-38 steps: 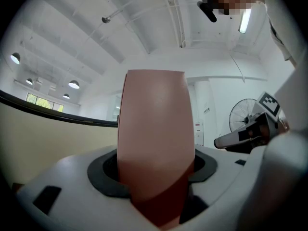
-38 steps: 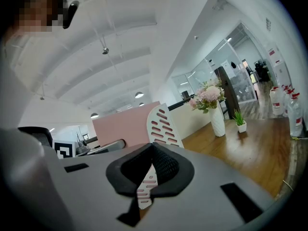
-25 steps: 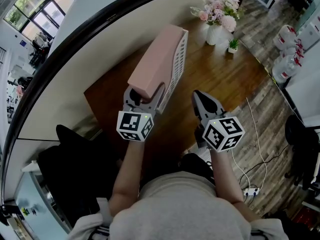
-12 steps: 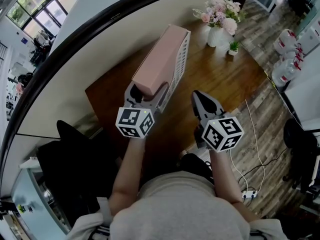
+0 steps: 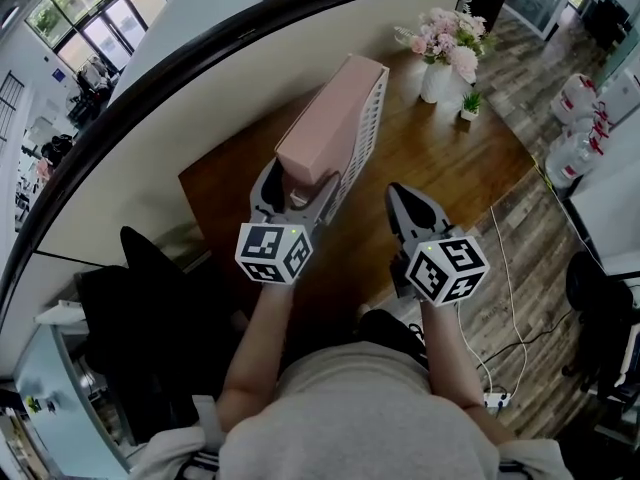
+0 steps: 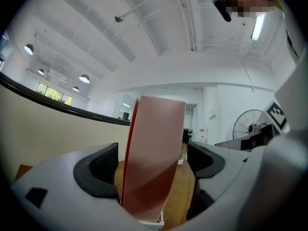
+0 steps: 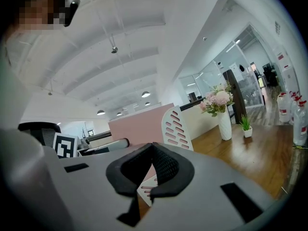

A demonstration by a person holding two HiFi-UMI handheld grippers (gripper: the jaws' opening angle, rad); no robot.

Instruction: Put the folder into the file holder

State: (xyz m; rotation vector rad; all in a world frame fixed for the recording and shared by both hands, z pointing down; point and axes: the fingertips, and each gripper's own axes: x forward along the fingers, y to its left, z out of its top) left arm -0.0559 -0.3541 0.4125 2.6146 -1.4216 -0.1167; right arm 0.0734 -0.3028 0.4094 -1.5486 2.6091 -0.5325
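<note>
Pale pink cardboard folder (image 5: 328,118) stands inside a white slotted plastic file holder (image 5: 370,118) on a brown wooden desk (image 5: 440,163); the left gripper (image 5: 302,178) has just been opening, its jaws wide, straddling the folder's near end without pressing; the right gripper (image 5: 398,194) is closed and empty. A crooked pull-back would likely snag a pad and drag the folder out. Only the left gripper view shows the gaps beside it; only the head view shows it seated.

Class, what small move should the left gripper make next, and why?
Probably draw the left gripper straight back. Its jaws have just been opening, and the pink folder stands loose between them, already inside the file holder.
</note>
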